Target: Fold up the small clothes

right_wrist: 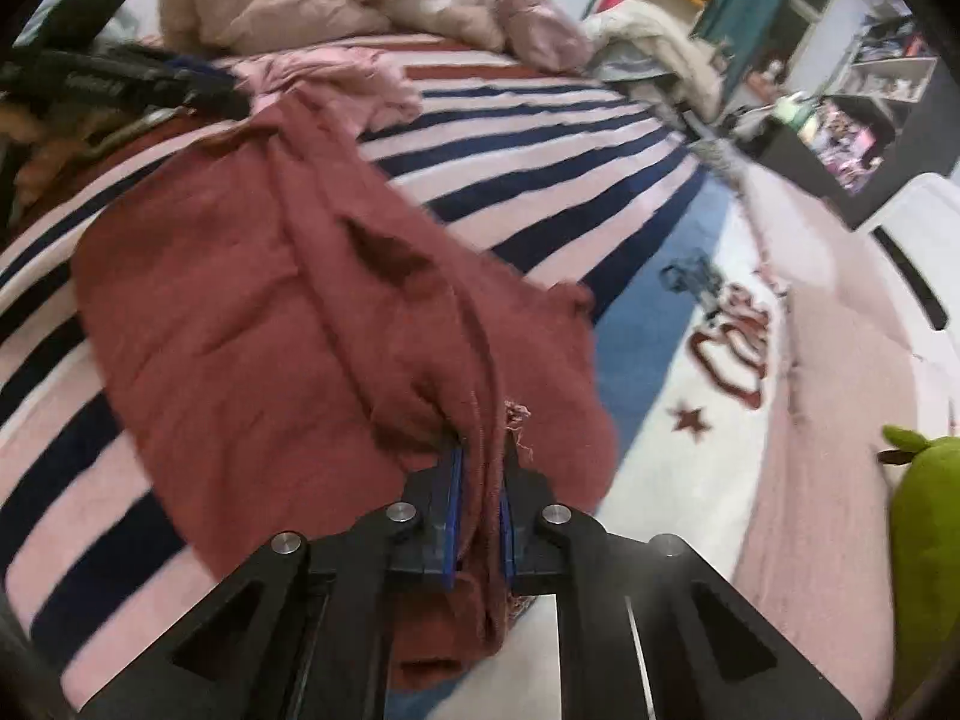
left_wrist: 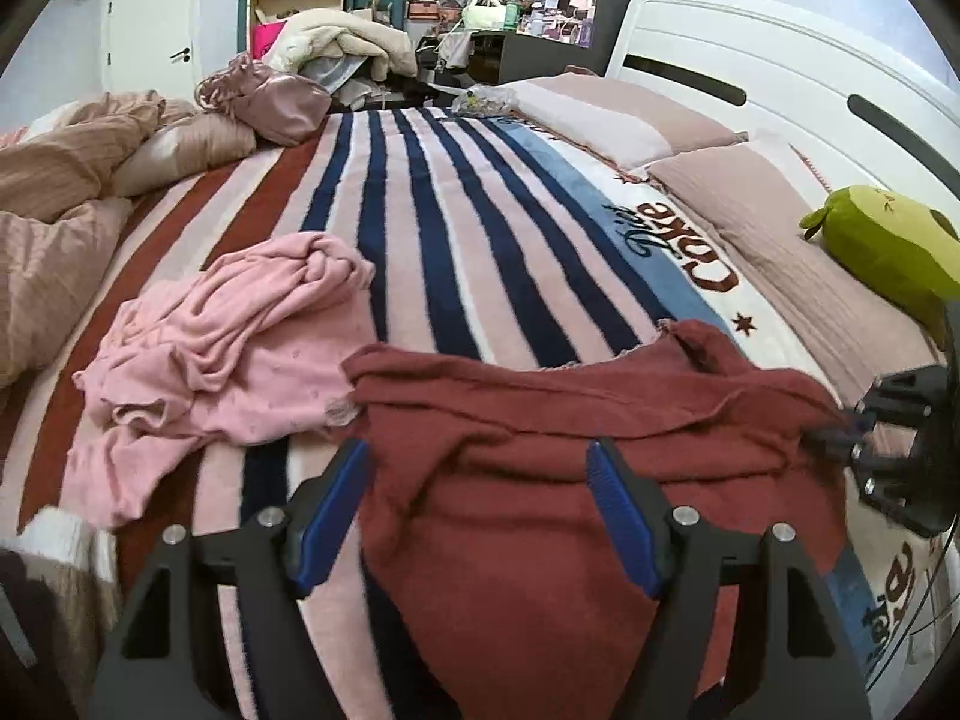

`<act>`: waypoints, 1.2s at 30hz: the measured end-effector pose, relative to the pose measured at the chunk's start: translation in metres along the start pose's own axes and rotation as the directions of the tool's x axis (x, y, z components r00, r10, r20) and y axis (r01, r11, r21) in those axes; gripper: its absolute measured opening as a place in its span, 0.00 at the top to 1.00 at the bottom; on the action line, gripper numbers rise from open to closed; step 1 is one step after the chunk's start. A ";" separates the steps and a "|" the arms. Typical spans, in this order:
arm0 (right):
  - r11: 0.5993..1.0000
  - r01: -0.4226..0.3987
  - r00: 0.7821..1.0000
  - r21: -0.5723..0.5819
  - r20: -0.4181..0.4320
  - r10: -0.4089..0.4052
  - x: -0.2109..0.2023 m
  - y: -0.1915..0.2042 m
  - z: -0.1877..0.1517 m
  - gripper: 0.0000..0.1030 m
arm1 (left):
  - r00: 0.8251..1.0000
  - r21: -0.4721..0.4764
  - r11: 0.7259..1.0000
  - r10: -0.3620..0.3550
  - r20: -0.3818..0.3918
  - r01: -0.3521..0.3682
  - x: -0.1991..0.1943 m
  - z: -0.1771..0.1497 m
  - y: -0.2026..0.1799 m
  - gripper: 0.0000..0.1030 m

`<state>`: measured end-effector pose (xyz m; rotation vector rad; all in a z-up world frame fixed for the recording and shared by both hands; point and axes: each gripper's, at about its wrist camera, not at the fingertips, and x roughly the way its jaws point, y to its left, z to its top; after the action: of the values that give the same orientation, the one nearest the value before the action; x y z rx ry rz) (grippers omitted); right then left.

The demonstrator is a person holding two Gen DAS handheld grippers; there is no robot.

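Observation:
A dark red knit garment (left_wrist: 570, 480) lies rumpled on the striped blanket (left_wrist: 456, 228). My left gripper (left_wrist: 477, 450) stands open just above its near edge, the blue pads wide apart and pressing on nothing. My right gripper (right_wrist: 483, 450) is shut on a bunched edge of the red garment (right_wrist: 270, 300), with cloth pinched between the blue pads. That right gripper (left_wrist: 888, 438) also shows at the garment's right end in the left wrist view. A crumpled pink garment (left_wrist: 228, 348) lies to the left of the red one, touching its corner.
Pink pillows (left_wrist: 750, 216) and a green plush toy (left_wrist: 888, 240) line the white headboard (left_wrist: 780, 60) on the right. A tan duvet (left_wrist: 60, 180) is heaped at the left. Cluttered shelves (left_wrist: 540, 0) stand beyond the bed.

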<state>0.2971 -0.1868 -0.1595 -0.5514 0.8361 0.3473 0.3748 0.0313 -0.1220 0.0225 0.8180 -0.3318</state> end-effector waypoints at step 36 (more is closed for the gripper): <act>0.852 -0.139 0.986 0.504 -0.008 0.166 0.032 -0.083 -0.009 0.36 | 0.986 -0.118 0.979 0.168 -0.016 -0.169 0.049 0.045 0.071 0.26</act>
<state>0.3527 -0.2563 -0.1624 -0.0030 0.9803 0.2448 0.4586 0.0781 -0.1340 -0.0186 0.8345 -0.1228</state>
